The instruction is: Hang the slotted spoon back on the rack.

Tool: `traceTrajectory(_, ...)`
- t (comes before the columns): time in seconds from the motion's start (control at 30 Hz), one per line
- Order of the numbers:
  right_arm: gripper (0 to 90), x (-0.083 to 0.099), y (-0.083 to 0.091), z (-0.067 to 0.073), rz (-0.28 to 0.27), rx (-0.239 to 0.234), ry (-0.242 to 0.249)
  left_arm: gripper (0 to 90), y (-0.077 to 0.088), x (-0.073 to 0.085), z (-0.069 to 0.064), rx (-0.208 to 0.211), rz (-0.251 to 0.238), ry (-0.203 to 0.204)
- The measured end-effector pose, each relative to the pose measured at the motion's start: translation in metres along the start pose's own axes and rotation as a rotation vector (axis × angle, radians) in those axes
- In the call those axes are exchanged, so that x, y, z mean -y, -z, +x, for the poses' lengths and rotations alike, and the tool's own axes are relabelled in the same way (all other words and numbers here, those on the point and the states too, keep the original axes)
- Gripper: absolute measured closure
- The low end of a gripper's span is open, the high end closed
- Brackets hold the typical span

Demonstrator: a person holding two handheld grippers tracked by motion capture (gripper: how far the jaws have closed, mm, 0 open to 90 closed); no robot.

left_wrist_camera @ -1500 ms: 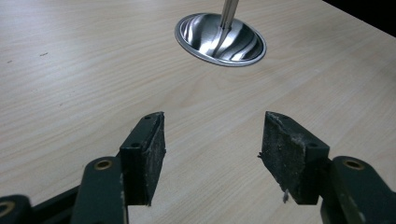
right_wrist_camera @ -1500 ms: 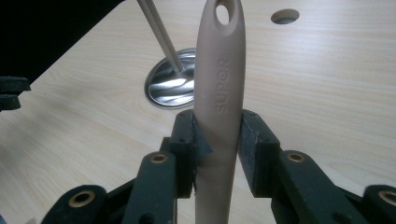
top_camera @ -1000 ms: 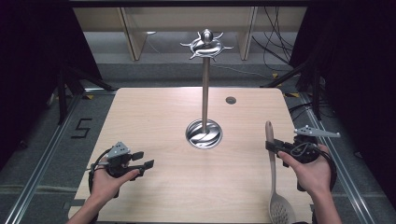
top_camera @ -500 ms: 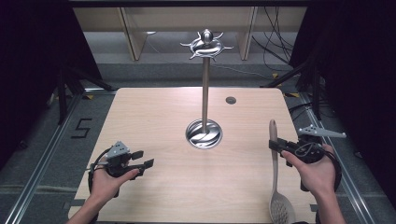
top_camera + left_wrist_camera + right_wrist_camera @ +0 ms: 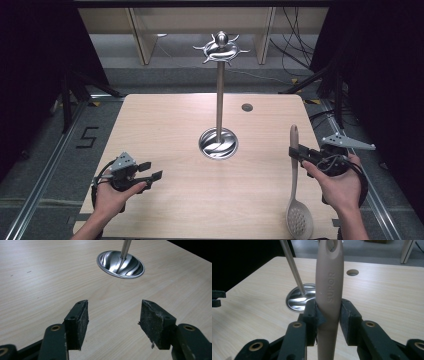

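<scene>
A beige slotted spoon (image 5: 294, 170) lies lengthways at the table's right side, its perforated bowl toward the front edge and its handle (image 5: 329, 287) pointing away. My right gripper (image 5: 296, 152) is shut on the handle's middle; in the right gripper view both black pads press its sides. A steel utensil stand (image 5: 219, 90) rises from a round shiny base (image 5: 218, 143) at mid-table, with curved hooks at its top (image 5: 221, 47). My left gripper (image 5: 150, 170) hovers at the front left, jaws open with nothing between them (image 5: 113, 320); the stand's base (image 5: 120, 264) lies ahead of it.
A small round hole (image 5: 247, 107) sits in the tabletop (image 5: 160, 130) behind and right of the stand. Bare wood spreads across the left and middle of the table. Cables and wooden frames stand on the floor beyond the far edge.
The right gripper has drifted slightly rightward and toward the front with the spoon in its jaws. The left gripper has stayed put.
</scene>
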State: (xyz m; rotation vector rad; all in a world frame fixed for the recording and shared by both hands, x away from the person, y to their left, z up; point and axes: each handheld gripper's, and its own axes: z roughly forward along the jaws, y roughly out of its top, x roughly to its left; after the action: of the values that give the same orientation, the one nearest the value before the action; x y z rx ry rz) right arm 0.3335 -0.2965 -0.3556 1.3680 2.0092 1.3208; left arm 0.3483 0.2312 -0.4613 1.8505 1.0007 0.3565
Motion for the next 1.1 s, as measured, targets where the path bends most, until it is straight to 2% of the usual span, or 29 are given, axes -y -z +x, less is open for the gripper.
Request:
traceTrajectory(0.07,69.5,0.0,-0.001,0.001,-0.012,0.003,0.004,38.7,0.001,-0.001,0.001,-0.006,-0.002,-0.003)
traceTrajectory(0.1,69.5,0.0,0.0,0.003,-0.009,-0.005,-0.018,38.7,0.0,-0.001,0.001,-0.007,-0.003,-0.001)
traceTrajectory(0.17,69.5,0.001,0.0,0.004,-0.017,-0.006,-0.011,38.7,0.0,-0.001,0.001,-0.008,-0.003,-0.001)
traceTrajectory(0.2,69.5,0.0,0.001,0.003,-0.044,-0.005,0.035,38.7,0.0,-0.001,0.001,-0.017,0.004,-0.004)
traceTrajectory(0.27,69.5,-0.001,0.001,0.004,-0.068,-0.008,0.048,38.6,0.0,-0.001,0.001,-0.022,0.002,-0.008)
traceTrajectory(0.33,69.5,-0.001,0.003,0.008,-0.081,-0.01,0.04,38.5,0.0,-0.001,0.001,-0.014,-0.006,-0.006)
traceTrajectory(0.37,69.5,-0.001,0.003,0.008,-0.109,0.0,0.062,38.5,0.0,-0.001,0.001,-0.014,-0.006,-0.006)
traceTrajectory(0.4,69.5,-0.001,0.003,0.008,-0.109,0.0,0.062,38.5,0.001,-0.001,0.001,-0.018,-0.009,-0.001)
traceTrajectory(0.43,69.6,-0.001,0.002,0.007,-0.138,0.009,0.095,38.5,0.001,-0.001,0.002,-0.021,-0.005,-0.004)
traceTrajectory(0.6,69.6,-0.001,0.003,0.01,-0.184,0.044,0.129,38.5,0.002,-0.001,0.002,-0.021,-0.001,-0.005)
traceTrajectory(0.67,69.6,-0.001,0.003,0.01,-0.179,0.037,0.132,38.5,0.001,-0.001,0.002,-0.011,-0.001,-0.006)
traceTrajectory(0.7,69.6,-0.001,0.004,0.011,-0.177,0.04,0.117,38.5,0.001,-0.001,0.002,-0.01,-0.005,-0.004)
traceTrajectory(0.77,69.5,-0.001,0.003,0.01,-0.192,0.038,0.144,38.6,0.001,-0.001,0.002,-0.023,0.001,-0.007)
traceTrajectory(1.0,69.5,-0.003,0.004,0.016,-0.198,0.048,0.152,38.6,0.002,-0.001,0.002,-0.023,0.0,-0.006)
traceTrajectory(1.03,69.6,-0.005,0.004,0.015,-0.214,0.057,0.178,38.6,0.002,-0.001,0.002,-0.024,0.0,-0.006)
traceTrajectory(1.1,69.6,-0.008,0.006,0.018,-0.215,0.055,0.186,38.6,0.002,-0.001,0.002,-0.024,-0.001,-0.006)
